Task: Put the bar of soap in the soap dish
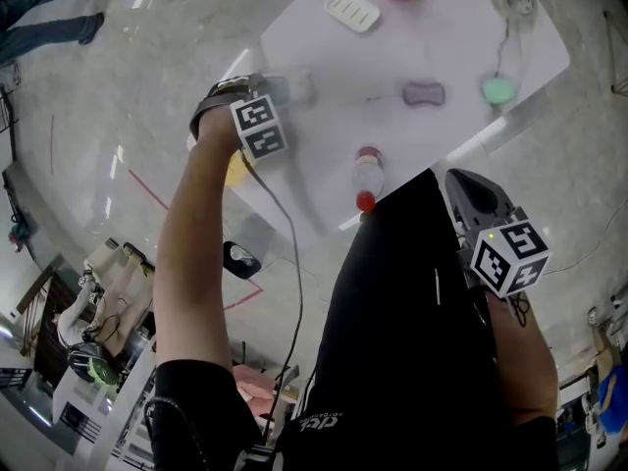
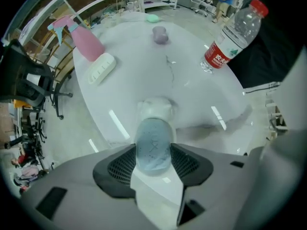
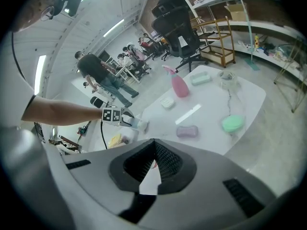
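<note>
White oval tabletop (image 1: pixel 461 27) over glossy grey floor. The left gripper (image 2: pixel 153 163) clamps a pale blue-grey oval bar of soap (image 2: pixel 152 140) (apparently just above the table's near edge). The white ribbed rectangular soap dish (image 2: pixel 101 68) lies at ten o'clock from it, well apart. The right gripper (image 3: pixel 151 166) is closed and empty.

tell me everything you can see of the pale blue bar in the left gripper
The pale blue bar is a smooth, rounded oval, matte and soap-like, with a faint mark pressed into its face. It stands on end between the ribbed dark pads of the left hand-held gripper, which press on both its sides. Its far end points down at the white table, near the table's edge; whether it touches the table cannot be told.
</note>
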Action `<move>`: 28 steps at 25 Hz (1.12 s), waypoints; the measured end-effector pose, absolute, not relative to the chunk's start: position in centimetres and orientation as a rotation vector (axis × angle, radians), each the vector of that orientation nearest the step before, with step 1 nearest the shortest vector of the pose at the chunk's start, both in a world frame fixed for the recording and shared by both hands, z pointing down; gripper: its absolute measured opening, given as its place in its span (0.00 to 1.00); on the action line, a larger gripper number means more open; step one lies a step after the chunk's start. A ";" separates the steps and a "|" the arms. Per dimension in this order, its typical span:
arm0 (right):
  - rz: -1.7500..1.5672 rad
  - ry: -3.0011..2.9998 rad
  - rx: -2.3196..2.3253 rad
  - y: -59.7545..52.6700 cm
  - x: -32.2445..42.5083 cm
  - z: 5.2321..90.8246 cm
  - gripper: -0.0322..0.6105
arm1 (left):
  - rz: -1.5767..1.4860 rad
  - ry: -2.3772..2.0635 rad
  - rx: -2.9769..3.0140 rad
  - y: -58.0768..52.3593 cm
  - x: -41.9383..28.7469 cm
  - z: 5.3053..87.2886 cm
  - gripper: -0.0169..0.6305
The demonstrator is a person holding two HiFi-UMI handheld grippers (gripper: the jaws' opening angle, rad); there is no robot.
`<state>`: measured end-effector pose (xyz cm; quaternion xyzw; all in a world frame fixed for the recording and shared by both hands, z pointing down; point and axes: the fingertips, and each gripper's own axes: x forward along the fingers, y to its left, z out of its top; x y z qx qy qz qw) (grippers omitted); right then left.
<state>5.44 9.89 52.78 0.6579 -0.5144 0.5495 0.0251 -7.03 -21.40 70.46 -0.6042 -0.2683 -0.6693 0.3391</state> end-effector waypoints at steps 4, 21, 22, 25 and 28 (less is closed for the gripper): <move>1.685 -1.584 2.055 10.6 5.8 52.7 0.07 | -1.713 -0.699 -1.508 -21.5 -7.0 70.5 0.40; 1.593 -1.685 2.045 11.7 3.5 49.9 0.07 | -1.749 -0.200 -2.101 -19.2 -6.6 63.2 0.25; 1.581 -1.694 2.038 11.6 3.3 49.5 0.07 | -1.741 -0.182 -2.149 -18.6 -6.7 62.5 0.21; 1.528 -1.724 2.020 11.0 3.1 48.3 0.07 | -1.722 -0.160 -2.233 -17.1 -7.5 60.9 0.04; 1.497 -1.750 2.017 10.3 2.7 47.1 0.07 | -1.739 -0.134 -2.323 -15.7 -8.7 59.8 0.04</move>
